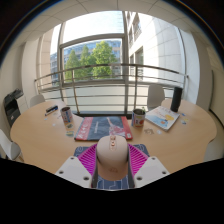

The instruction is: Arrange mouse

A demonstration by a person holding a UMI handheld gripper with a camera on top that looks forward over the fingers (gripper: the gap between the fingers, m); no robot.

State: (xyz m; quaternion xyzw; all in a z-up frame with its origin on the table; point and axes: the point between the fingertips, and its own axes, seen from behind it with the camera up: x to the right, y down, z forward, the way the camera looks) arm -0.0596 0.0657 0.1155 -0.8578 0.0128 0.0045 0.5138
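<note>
A beige computer mouse [112, 158] sits between my gripper's [112, 166] two fingers, with the pink pads [88, 160] against its left and right sides. The gripper is shut on the mouse and holds it over the near part of a patterned red and blue mouse mat [100, 127] that lies on the round wooden table [45, 140]. The mouse's underside and the mat beneath it are mostly hidden.
A dark cup [66, 114] stands left of the mat and another cup [138, 117] to its right. A book or papers [163, 120] lie at the right. A white chair [155, 95] and a railing stand beyond the table, before a large window.
</note>
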